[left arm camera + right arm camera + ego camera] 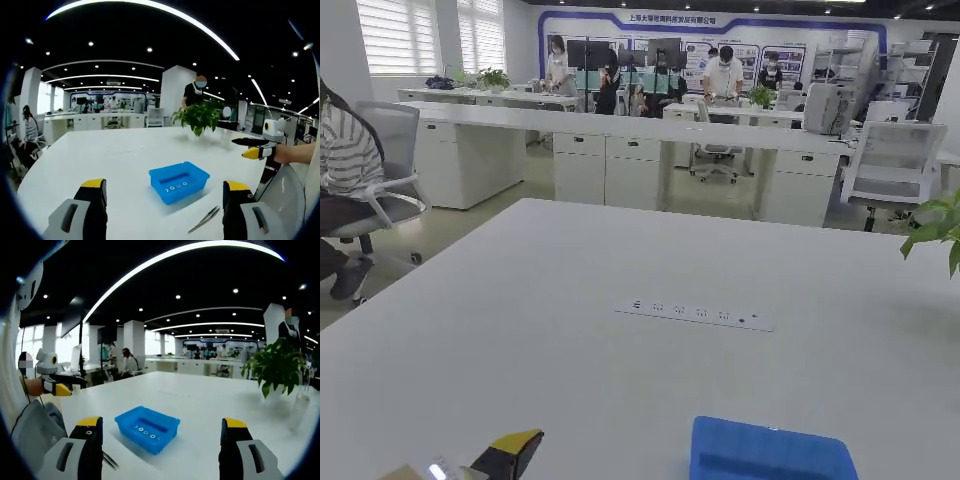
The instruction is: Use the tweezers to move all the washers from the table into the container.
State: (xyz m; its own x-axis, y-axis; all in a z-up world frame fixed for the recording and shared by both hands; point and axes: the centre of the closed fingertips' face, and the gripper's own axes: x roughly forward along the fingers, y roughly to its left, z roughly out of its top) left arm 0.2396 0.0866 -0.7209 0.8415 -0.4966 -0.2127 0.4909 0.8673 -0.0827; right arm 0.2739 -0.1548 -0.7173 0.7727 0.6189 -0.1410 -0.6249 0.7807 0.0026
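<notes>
The head view looks across a broad white table [520,330] with an inset socket strip [695,313]. At the bottom edge sits the blue plastic container [770,455]. Well to its left is the yellow tip of a gripper [510,452] (which side it belongs to, I cannot tell).

In the left gripper view the left gripper [163,187] has its jaws spread wide and grips nothing. It faces the container, where the small silver washers [177,186] lie in a row on the floor. The thin metal tweezers [204,220] lie flat on the table just beside the container, probably set down because no loose washer shows on the tabletop. The right gripper [252,149] hangs to the side, clear of the work.

In the right gripper view the right gripper [162,422] is equally wide open and empty. The container [145,444] lies ahead with the washers [142,431] inside, and the tweezers [111,461] lie near its own jaw. The task looks finished, or nearly so.
</notes>
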